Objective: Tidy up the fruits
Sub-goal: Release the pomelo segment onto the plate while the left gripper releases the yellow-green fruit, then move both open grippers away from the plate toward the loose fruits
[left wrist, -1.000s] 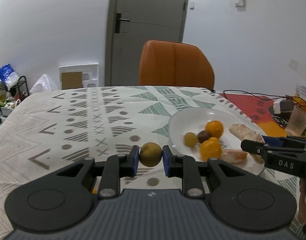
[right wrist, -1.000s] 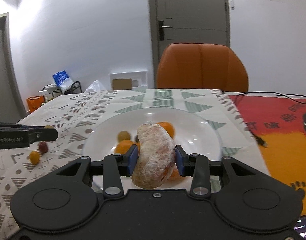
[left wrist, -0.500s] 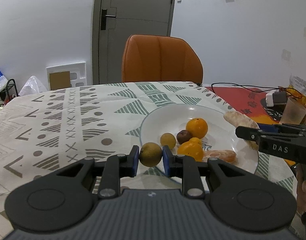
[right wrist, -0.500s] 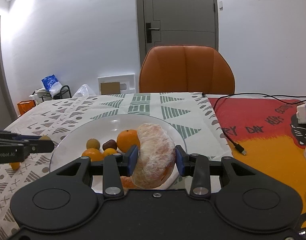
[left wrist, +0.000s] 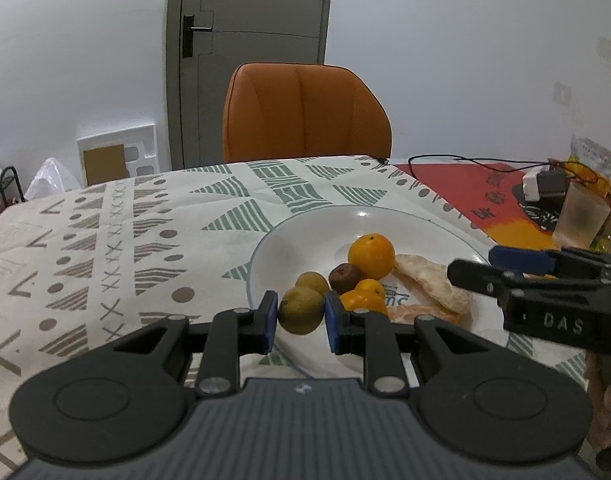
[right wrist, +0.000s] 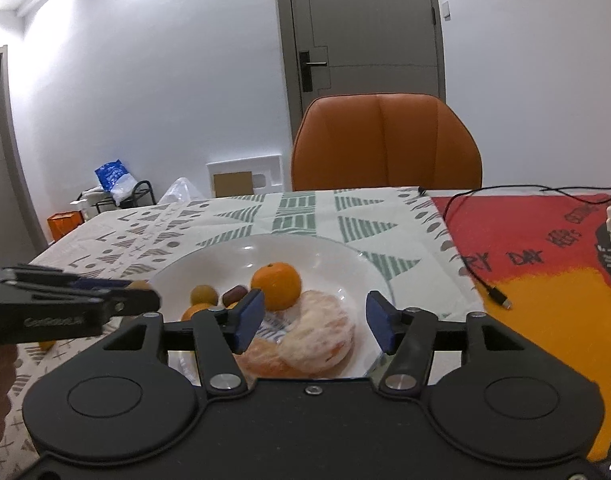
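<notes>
A white plate (left wrist: 385, 220) (right wrist: 345, 256) on the patterned tablecloth holds an orange (left wrist: 371, 255) (right wrist: 276, 285), a small green-brown fruit (left wrist: 312, 282) (right wrist: 203, 295), a dark brown fruit (left wrist: 344, 277) (right wrist: 235, 294), small oranges (left wrist: 363, 296) and peeled orange pieces (left wrist: 433, 282) (right wrist: 317, 338). My left gripper (left wrist: 300, 317) is shut on a green-brown round fruit (left wrist: 301, 311) just above the plate's near-left rim. My right gripper (right wrist: 315, 320) is open, the peeled orange lying on the plate between its jaws. It also shows in the left wrist view (left wrist: 485, 268).
An orange chair (left wrist: 305, 114) stands behind the table. A red-orange mat (right wrist: 545, 256) with a cable (right wrist: 493, 292), a charger (left wrist: 543, 185) and a frosted cup (left wrist: 581, 220) lies to the right. A small orange fruit (right wrist: 46, 345) sits on the cloth at left.
My right gripper has opened and let the peeled orange drop onto the plate. My left gripper has carried the green-brown fruit right, up to the plate's rim.
</notes>
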### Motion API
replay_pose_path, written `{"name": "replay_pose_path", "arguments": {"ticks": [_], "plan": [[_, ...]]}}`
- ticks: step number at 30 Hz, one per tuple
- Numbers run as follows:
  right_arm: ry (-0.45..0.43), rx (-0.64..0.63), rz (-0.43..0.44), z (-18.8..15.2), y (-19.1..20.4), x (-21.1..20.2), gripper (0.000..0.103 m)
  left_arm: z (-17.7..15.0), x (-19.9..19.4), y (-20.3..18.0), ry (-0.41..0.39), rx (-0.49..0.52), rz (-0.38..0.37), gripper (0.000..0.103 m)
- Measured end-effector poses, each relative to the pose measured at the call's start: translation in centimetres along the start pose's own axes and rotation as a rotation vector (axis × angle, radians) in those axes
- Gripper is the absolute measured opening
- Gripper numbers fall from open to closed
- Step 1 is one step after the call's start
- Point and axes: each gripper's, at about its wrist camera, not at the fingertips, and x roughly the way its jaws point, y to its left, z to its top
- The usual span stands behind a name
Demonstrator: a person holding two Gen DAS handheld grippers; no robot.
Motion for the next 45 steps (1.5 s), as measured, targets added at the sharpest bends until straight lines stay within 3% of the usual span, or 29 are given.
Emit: {"name": "replay_pose_path", "arguments": {"ticks": [7, 11, 16, 29, 45], "plan": [[0.018, 0.043, 0.028, -0.7, -0.1, -0.3, 0.06, 0.2, -0.9, 0.2, -0.003, -0.006, 0.026, 0.027], [0.002, 0.027, 0.012, -0.7, 0.4, -0.6, 0.073, 0.1, -1.3, 0.5, 0.013, -0.001, 0.039, 0.03], [0.0, 0.042, 0.031, -0.8, 0.7, -0.7, 0.075, 0.1, -2.4, 1.2, -0.003, -0.007, 0.065, 0.051], [-0.01, 0.039, 0.082, -0.7, 3.1, -1.1, 0.103, -0.8, -4.8, 4.4, -0.019, -0.051, 0.155, 0.071], [0.005, 0.003, 0.16, -1.2, 7.7, -0.5, 0.103, -3.4, -7.8, 8.0, -0.02, -0.122, 0.225, 0.074]]}}
